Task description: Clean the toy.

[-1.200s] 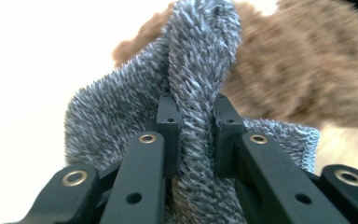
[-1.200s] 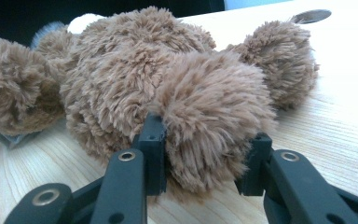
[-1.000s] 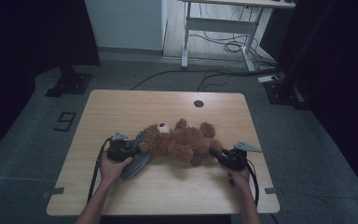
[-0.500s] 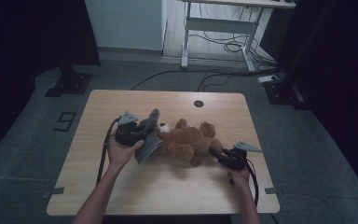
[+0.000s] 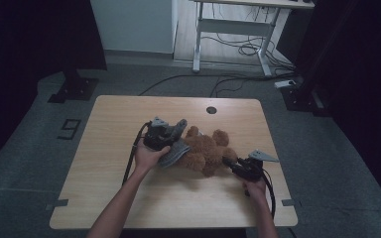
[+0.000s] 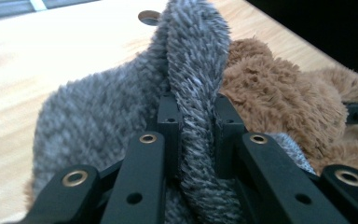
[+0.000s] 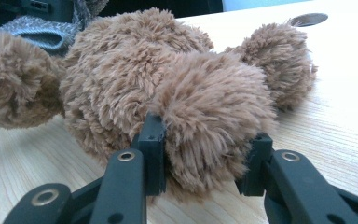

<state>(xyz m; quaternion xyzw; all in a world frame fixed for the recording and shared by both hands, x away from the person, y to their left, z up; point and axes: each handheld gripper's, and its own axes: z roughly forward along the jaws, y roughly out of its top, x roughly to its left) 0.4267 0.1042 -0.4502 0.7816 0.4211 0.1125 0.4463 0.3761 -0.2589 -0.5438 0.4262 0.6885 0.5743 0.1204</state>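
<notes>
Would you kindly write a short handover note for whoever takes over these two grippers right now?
Left gripper: shut on a fold of the grey knit garment, lifted at the teddy bear's head end.
Right gripper: shut on one of the bear's plush limbs, low on the table.
Bear lies mid-table on its side.
Done: both grips set, garment partly on the bear.
Left: probably work the garment the rest of the way while the right gripper steadies the bear.
</notes>
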